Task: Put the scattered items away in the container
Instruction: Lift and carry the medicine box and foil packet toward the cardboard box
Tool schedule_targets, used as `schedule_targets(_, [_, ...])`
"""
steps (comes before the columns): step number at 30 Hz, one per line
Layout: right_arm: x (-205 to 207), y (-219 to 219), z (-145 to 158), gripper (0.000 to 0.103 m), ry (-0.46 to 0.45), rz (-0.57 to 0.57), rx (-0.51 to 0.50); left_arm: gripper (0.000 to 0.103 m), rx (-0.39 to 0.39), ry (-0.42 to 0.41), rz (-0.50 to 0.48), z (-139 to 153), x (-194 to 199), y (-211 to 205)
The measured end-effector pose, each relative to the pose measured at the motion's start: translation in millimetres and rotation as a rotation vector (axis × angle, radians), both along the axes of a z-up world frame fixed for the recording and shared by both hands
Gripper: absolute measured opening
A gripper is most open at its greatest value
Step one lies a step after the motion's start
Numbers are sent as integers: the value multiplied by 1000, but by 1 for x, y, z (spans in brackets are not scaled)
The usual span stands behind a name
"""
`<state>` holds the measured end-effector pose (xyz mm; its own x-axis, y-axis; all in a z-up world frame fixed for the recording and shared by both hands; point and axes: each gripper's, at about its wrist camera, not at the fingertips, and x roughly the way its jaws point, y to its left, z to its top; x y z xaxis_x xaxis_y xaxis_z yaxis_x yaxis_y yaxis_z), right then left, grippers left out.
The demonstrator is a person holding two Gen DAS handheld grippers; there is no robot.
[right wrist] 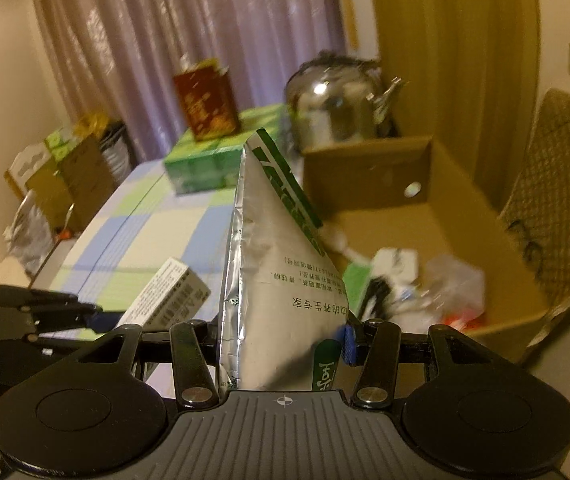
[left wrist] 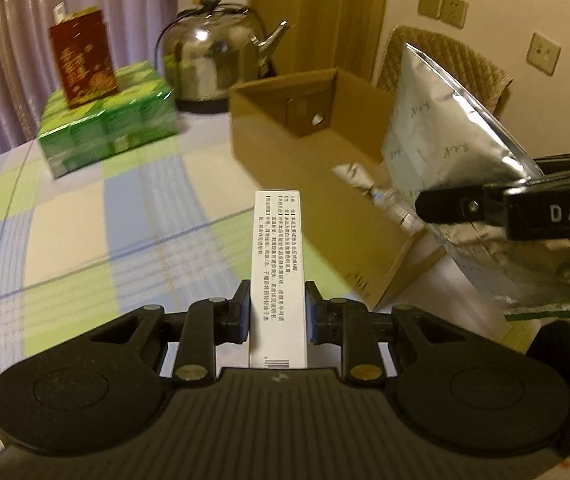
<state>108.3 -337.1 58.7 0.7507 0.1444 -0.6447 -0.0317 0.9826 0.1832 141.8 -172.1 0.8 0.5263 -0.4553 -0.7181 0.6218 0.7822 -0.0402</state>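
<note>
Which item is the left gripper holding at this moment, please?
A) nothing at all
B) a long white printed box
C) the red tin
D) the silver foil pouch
B: the left gripper is shut on the long white box, while the right gripper has the silver foil pouch.

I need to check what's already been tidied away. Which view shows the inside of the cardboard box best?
The right wrist view: it looks down into the cardboard box, showing its floor and a blurred heap of items. The left wrist view sees mostly its outer wall, with the silver pouch hiding much of the interior.
</note>
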Motion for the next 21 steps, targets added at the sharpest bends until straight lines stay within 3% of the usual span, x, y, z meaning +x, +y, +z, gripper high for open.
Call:
schedule_targets(11, [35, -79, 11, 47, -31, -117, -9, 21, -98, 12, -65, 23, 30, -71])
schedule_targets(21, [73, -118, -12, 47, 3, -150, 64, 21, -120, 50, -82, 7, 60, -119])
